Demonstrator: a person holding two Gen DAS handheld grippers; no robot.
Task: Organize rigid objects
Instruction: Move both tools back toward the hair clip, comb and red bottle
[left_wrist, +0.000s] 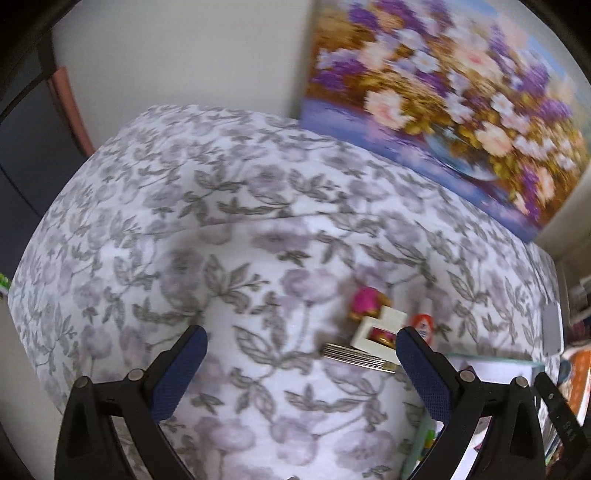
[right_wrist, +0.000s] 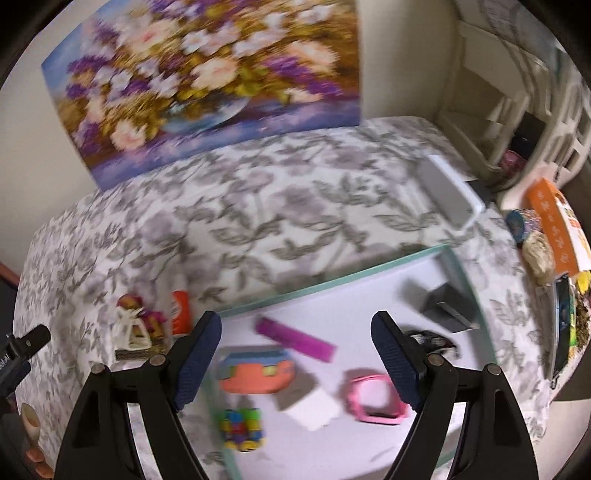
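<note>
A table covered with a flowered cloth (right_wrist: 258, 206) carries everything. A large flower painting (right_wrist: 207, 81) leans against the wall at its far edge. At the near right corner lies a white board with a pale green rim (right_wrist: 332, 284), and most of the rigid objects are gathered on it.

From larger to smaller, the board holds an orange and blue toy (right_wrist: 255, 373) near its left edge, a purple flat bar (right_wrist: 295, 338) just behind that, a pink square frame (right_wrist: 373, 397) to the right, a dark grey box (right_wrist: 448, 306) toward the far right corner, a white square pad (right_wrist: 314, 408), a small multicoloured block toy (right_wrist: 242, 428) at the near left edge and a small black item (right_wrist: 432, 339) that is too blurred to name.

Off the board, near its left edge, stand a white stand with a pink and gold figure (right_wrist: 138, 325) on a thin dark slab, and an orange and white bottle (right_wrist: 180, 310) just beside it.

The right gripper (right_wrist: 295, 362) hangs over the board, fingers spread wide and holding nothing. The left gripper (left_wrist: 301, 369) hovers over bare cloth, also released and empty.

I judge the task to be early or in the middle: no object is in hand, and the things on the board lie at mixed angles, not in rows. The figure group and the bottle may need to be brought in as well.
</note>
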